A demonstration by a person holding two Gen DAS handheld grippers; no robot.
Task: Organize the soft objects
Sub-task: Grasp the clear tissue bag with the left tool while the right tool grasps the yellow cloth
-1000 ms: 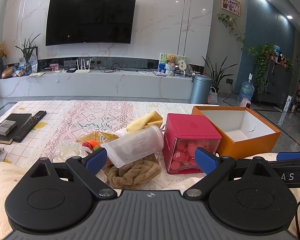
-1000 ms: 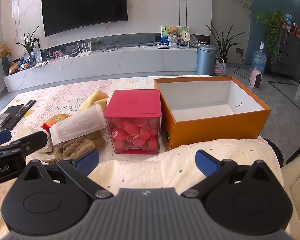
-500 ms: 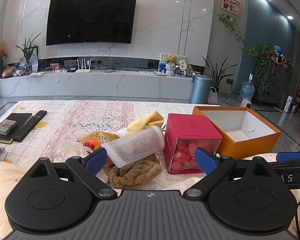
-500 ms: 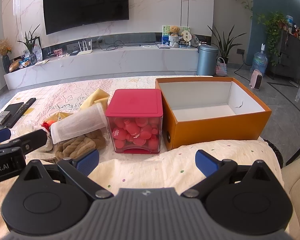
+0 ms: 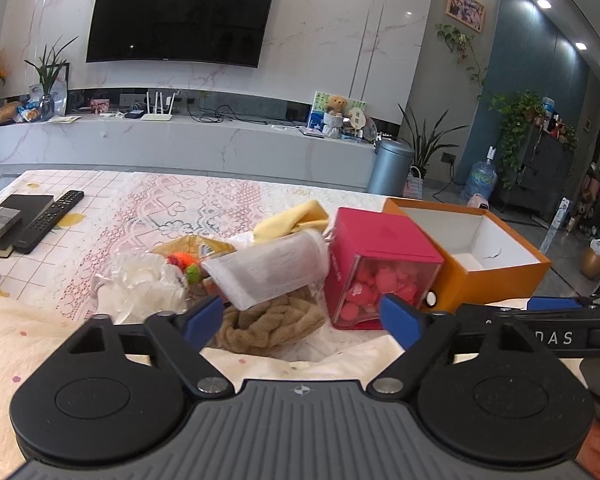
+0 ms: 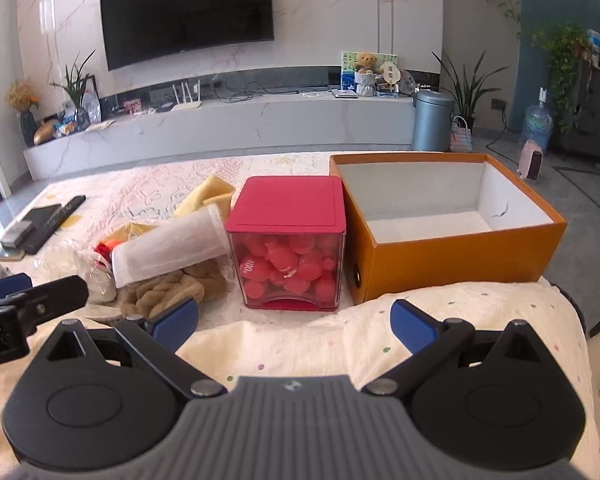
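Observation:
A pile of soft things lies on the lace tablecloth: a brown towel [image 5: 268, 324] [image 6: 168, 292], a white mesh bag [image 5: 268, 268] [image 6: 168, 246] on top of it, and a yellow cloth [image 5: 292, 222] [image 6: 208, 196] behind. My left gripper [image 5: 300, 320] hovers just short of the towel. Its jaws are closing, and nothing is pressed between them. My right gripper [image 6: 295, 324] stands open over the cream blanket, facing a red-lidded clear box [image 6: 288, 236] of pink balls. An open orange box [image 6: 460, 256] [image 5: 496, 280] stands to the right of it.
A crumpled clear plastic bag [image 5: 140, 284] with small orange and green bits [image 5: 180, 260] lies left of the pile. A remote [image 5: 50, 220] and books [image 5: 4, 224] sit at the far left. A cream dotted blanket [image 6: 300, 344] covers the near edge.
The left gripper's fingertips have drawn a little closer together. The right gripper and the objects have stayed where they were.

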